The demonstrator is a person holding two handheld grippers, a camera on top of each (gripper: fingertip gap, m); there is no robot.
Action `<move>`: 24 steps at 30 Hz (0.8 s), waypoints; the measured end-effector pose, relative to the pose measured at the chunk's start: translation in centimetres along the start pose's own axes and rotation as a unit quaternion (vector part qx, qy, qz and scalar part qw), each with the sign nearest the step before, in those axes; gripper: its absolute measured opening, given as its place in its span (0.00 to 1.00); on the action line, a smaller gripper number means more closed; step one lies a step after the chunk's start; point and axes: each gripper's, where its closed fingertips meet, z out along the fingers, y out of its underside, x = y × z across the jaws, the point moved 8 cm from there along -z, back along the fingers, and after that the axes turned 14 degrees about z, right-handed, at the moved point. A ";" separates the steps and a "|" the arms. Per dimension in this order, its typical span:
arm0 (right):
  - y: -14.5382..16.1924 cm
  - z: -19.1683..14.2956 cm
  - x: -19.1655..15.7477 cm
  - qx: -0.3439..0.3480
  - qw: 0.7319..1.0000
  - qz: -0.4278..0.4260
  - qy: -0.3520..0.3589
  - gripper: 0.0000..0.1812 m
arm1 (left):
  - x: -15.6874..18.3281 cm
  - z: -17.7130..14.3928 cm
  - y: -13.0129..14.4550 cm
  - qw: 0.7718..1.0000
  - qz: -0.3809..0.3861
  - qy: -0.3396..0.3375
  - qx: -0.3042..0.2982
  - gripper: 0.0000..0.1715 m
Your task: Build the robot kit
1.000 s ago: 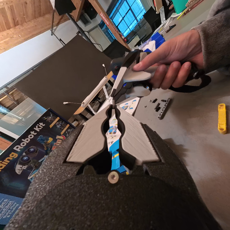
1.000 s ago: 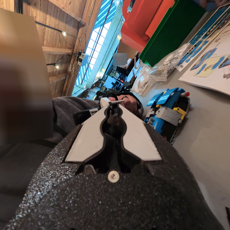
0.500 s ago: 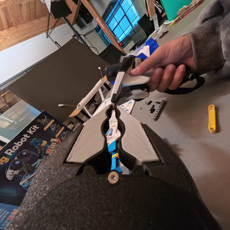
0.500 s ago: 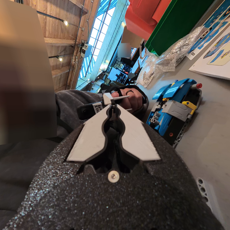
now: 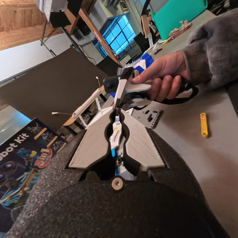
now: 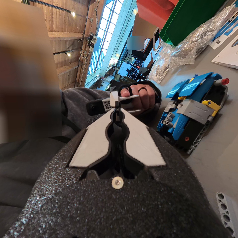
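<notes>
Left gripper (image 5: 116, 111) and right gripper (image 6: 117, 111) meet tip to tip above the grey surface (image 5: 193, 167), both closed to a sliver. A small dark piece (image 6: 117, 114) sits where the tips meet; cannot tell which one pinches it. Blue brick vehicle (image 6: 193, 109) looks mostly built and lies near on the surface. Yellow beam (image 5: 204, 124) and grey holed beam (image 5: 156, 118) lie loose. Writing shows on the dark kit box (image 5: 25, 161), a printed sheet (image 5: 116, 130) and a white sticker (image 6: 106, 105) on the left gripper.
</notes>
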 end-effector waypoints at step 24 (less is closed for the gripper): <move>-1.3 -10.9 3.6 -0.042 0.746 -0.202 0.634 0.14 | -0.3 0.4 1.3 0.994 -0.099 0.035 -0.024 0.02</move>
